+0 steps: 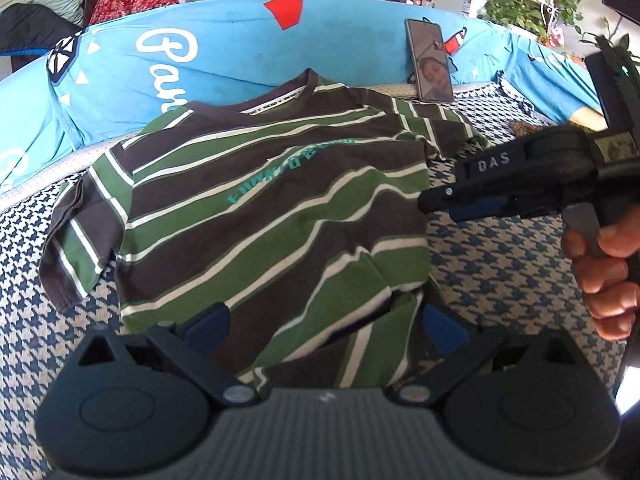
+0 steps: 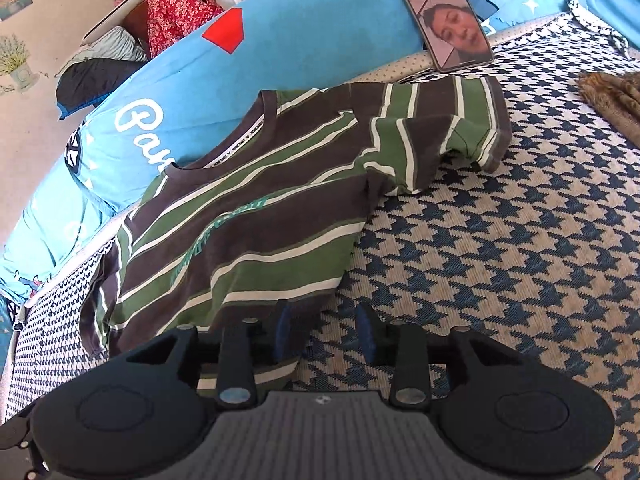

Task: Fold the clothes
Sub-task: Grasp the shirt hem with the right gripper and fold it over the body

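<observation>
The left hand-held gripper (image 1: 326, 326) is seen nearest, with its jaws spread wide over the bottom hem of the green, brown and white striped cotton T-shirt (image 1: 276, 216). The cloth lies between the blue pads, but it is not pinched. The right hand-held gripper (image 2: 326, 330) is partly open too, and nothing is held in it. One blue pad sits over the shirt's lower corner and the other over the bare cover. In the left view it is seen from the side, held by a hand (image 1: 600, 272) just beside the shirt's edge.

The shirt is laid flat, front up, on the blue and cream houndstooth bed cover (image 2: 500, 248). One side looks to be folded in already, since the edge there is straight. The far sleeve is bunched and the near-side sleeve is spread out.

To do this step well, the hem should be pinched at both corners, and both layers should be caught. Then the bottom can be lifted evenly toward the collar, so the stripes stay straight.

Farther back, a black phone (image 2: 440, 16) is leaned against a sky-blue printed pillow (image 2: 280, 72).
</observation>
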Motion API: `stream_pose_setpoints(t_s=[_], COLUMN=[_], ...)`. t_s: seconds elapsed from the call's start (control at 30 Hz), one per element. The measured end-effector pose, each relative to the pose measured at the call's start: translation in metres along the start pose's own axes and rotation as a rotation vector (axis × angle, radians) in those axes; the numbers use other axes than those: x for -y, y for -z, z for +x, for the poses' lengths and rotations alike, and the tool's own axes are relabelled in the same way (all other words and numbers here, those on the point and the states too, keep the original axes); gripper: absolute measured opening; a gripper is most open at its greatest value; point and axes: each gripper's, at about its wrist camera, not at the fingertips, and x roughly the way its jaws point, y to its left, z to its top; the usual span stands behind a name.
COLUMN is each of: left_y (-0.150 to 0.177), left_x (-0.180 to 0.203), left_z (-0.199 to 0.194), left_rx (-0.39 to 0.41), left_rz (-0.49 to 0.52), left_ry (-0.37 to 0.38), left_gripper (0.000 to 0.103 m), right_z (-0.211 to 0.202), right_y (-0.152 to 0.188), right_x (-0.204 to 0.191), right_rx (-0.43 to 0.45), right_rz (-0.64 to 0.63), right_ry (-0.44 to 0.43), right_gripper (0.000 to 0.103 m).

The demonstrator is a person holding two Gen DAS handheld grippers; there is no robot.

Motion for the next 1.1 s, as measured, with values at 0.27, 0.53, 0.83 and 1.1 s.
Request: stream_pose_setpoints(t_s=[0.27, 0.53, 0.83, 1.1], left_y=[0.022, 0.022, 0.007, 0.001], left_x=[0.012, -0.021, -0.072, -0.114], left_z=[0.015, 0.015, -0.002, 0.007], left_rx=[-0.054, -0.062, 0.007, -0.002], left_rz=[0.142, -0.022, -0.200, -0.359], left_ry=[-0.095, -0.080, -0.162, -0.235], left_gripper=[0.102, 0.044, 0.042, 0.044], right_z=[0.018, 0.025, 0.021, 0.044], right_y=[0.006, 0.007, -0.005, -0.014], right_x=[-0.017, -0.030, -0.051, -0.076], right_rx=[-0.034, 0.006, 0.139, 0.194], right_rz=[-0.025, -0.054, -0.115, -0.151], right_ry=[0.008, 0.006, -0.058, -0.095], right_gripper=[0.038, 0.015, 0.010, 0.013])
